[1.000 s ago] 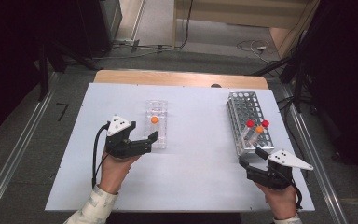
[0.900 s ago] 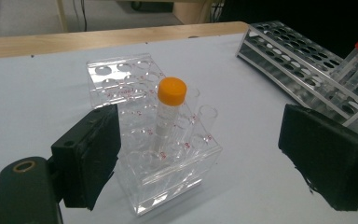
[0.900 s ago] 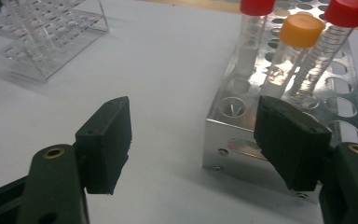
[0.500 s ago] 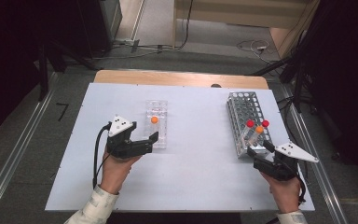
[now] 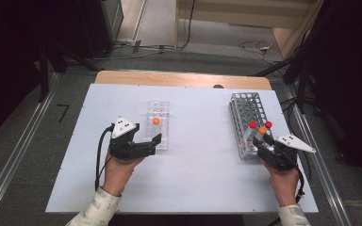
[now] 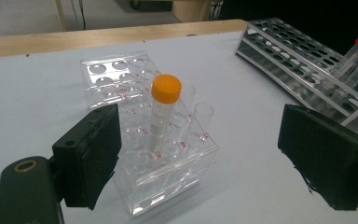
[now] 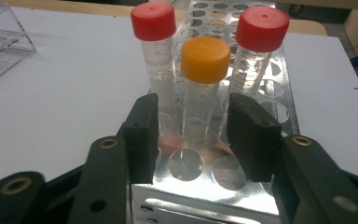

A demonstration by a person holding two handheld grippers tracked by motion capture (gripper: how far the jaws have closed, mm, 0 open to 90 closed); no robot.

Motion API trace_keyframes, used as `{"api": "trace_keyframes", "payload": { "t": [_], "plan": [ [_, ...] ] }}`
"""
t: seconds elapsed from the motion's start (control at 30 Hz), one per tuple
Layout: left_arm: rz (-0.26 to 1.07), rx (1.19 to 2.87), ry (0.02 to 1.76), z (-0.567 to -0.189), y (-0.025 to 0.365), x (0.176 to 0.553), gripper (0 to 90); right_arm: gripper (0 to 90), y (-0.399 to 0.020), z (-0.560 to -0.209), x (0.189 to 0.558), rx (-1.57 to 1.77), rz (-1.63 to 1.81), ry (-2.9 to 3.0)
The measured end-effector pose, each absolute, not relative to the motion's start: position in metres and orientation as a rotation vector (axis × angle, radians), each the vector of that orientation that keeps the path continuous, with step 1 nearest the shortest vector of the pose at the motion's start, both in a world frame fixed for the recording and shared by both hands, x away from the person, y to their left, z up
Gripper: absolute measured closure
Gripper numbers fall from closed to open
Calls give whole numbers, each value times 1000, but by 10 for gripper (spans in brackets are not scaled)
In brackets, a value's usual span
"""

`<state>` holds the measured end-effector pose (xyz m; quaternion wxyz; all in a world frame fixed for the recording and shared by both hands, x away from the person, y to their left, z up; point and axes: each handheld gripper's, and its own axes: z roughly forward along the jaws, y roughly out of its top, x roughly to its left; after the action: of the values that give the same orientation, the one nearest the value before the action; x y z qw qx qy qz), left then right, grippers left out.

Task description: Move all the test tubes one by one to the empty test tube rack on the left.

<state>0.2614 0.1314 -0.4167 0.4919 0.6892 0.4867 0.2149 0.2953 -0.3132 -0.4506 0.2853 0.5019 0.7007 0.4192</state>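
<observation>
White table (image 5: 198,179), metal rack (image 5: 245,110) – two red-capped tubes (image 7: 154,51), two orange-capped (image 7: 204,74)

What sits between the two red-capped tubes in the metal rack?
The orange-capped tube, in the right gripper view, stands between the red-capped tubes in the metal rack.

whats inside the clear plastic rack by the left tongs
The clear rack holds one orange-capped tube standing upright; its other visible wells look empty. The left tongs cover part of its near left corner.
</observation>
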Motion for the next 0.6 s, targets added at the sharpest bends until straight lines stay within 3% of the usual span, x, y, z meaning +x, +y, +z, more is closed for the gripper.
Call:
{"api": "trace_keyframes", "payload": {
  "t": [0.47,0.6],
  "plan": [
    [519,1672,1180,-417,130,261,143,706,-311,-455,307,1340,1101,1881],
    [518,1679,1177,-417,129,261,143,711,-309,-453,305,1328,1105,1879]
  ]
}}
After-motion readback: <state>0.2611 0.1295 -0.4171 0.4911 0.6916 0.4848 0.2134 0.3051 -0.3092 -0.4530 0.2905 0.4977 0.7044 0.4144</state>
